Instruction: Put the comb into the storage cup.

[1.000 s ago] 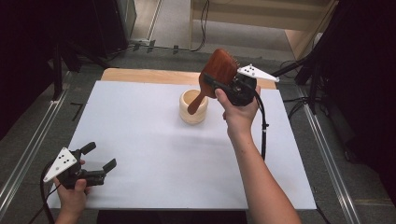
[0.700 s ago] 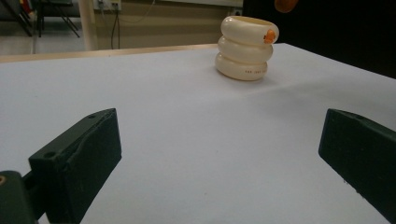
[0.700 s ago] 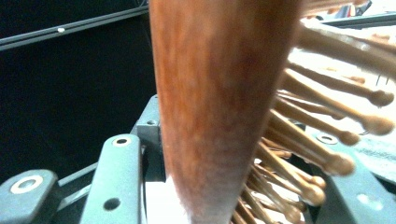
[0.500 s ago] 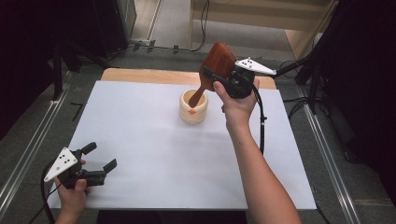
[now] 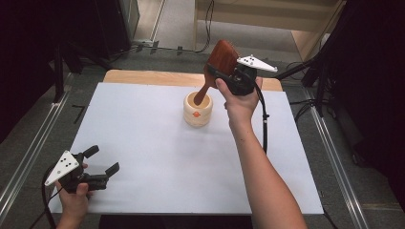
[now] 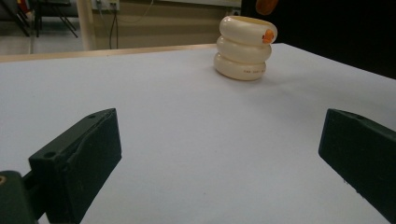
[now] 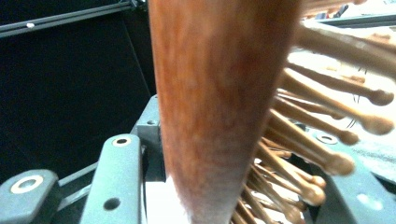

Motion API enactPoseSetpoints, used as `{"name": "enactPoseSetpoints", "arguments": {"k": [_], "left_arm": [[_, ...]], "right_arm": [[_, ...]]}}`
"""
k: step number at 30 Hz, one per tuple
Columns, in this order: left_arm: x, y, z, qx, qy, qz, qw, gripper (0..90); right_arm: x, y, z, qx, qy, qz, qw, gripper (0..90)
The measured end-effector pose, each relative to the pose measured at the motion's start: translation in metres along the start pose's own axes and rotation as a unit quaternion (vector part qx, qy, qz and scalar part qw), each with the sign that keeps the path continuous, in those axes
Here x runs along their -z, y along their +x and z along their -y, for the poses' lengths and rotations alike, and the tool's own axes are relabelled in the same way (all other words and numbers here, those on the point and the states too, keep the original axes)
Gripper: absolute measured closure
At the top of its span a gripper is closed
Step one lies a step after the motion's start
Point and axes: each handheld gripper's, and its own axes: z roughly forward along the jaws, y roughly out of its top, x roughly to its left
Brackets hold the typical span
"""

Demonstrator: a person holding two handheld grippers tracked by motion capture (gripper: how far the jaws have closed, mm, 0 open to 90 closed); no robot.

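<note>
Over the last second the right hand-held gripper (image 5: 228, 76) has carried the hairbrush (image 5: 217, 67) down and toward the cup (image 5: 197, 109): handle tip, earlier beside the rim, now sits inside the mouth. Left hand-held gripper (image 5: 102, 162) unchanged, near the front-left corner of the desk (image 5: 143, 143), jaws wide apart, holding nothing.

Current state: right jaws clamped on the brush at the base of its head, one on the wooden back, the other on the pin side, as the right gripper view shows. Brush tilted, head up and away, handle pointing down-left into the cup. Cup stands upright on the desk's white sheet, toward the far middle.

Risks (judgement):
- Cup is light-looking and unsupported; the slanted handle pressing on the inner wall could tip or slide it.
- Brush is top-heavy; released at this tilt, the head may lever the cup over.
- The grip over the pins is uneven, so the brush could twist in the jaws.

Materials and shapes: brush (image 7: 210, 93) of reddish-brown polished wood, broad flat head, tapering handle; pins (image 7: 327, 161) of pale wood with rounded ball tips. Cup (image 6: 243, 47) cream, glossy, three stacked bulging rings, small orange mark near the rim. Sheet matte, smooth.
</note>
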Motion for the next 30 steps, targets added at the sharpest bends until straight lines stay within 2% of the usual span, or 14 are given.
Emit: {"name": "enactPoseSetpoints", "arguments": {"k": [5,15,30], "left_arm": [[0.0,0.0,0.0,0.0,0.0,0.002,1.0,0.0],[0.0,0.0,0.0,-0.001,0.0,0.002,1.0,0.0],[0.0,0.0,0.0,-0.002,0.0,0.005,1.0,0.0]], "right_arm": [[-0.006,-0.003,0.003,0.003,0.002,0.013,0.9999,49.4],[-0.017,-0.007,0.009,0.0,0.012,0.02,0.9997,49.4],[-0.034,-0.01,0.03,-0.007,0.035,0.032,0.9989,49.3]]}}
